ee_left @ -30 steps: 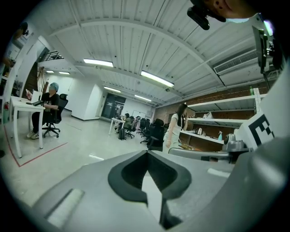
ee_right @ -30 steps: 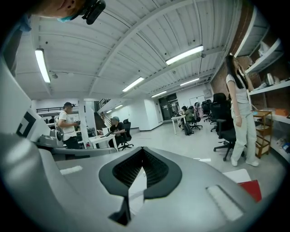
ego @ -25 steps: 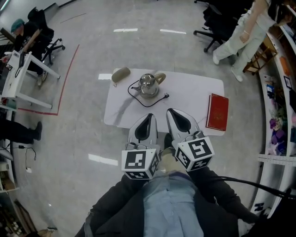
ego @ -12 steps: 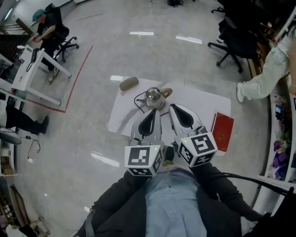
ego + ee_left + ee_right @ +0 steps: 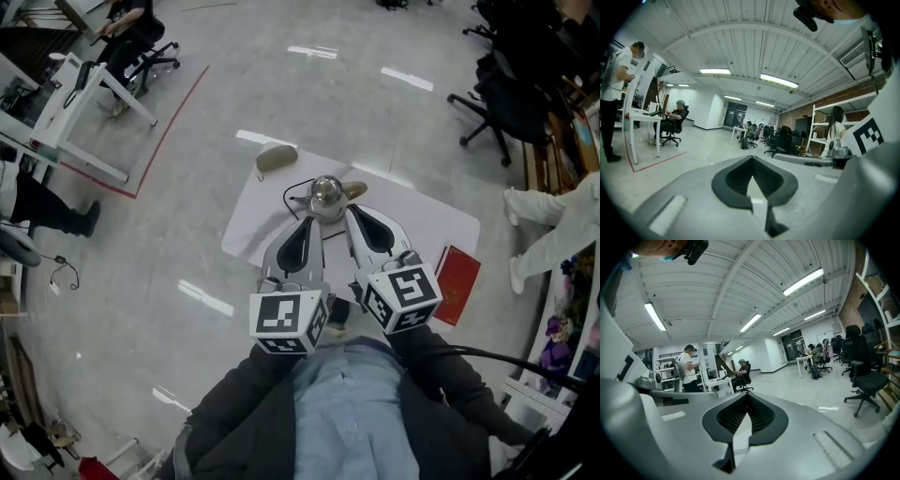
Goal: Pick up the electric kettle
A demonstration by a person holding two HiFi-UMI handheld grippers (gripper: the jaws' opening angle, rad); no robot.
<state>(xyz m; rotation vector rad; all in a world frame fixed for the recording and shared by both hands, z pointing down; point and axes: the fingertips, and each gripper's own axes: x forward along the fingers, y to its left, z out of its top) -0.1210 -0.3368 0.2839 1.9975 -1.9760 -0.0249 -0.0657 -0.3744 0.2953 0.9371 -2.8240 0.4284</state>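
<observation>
I'm looking down on a grey office floor with a small white table (image 5: 417, 220) in the middle. A red tape line and a desk are off to the left, and office chairs are at the upper right. At the table's left corner lies a tan pouch (image 5: 276, 157), well out of the way. Just right of it stands the electric kettle (image 5: 327, 195), its black cord (image 5: 292, 191) looping loosely on the tabletop and its tan handle (image 5: 353, 190) pointing right.

My left gripper (image 5: 309, 223) hangs just short of the kettle. Its jaws are pressed together with nothing between them, and its own view shows only the room beyond. My right gripper (image 5: 357, 213) sits beside it, near the handle, and its jaws are also closed and empty.

I judge that both are held level and side by side to line up the approach. The handle faces the right gripper, so that one will need to open first. A red book (image 5: 458, 272) lies at the table's right edge, clear of the work.
</observation>
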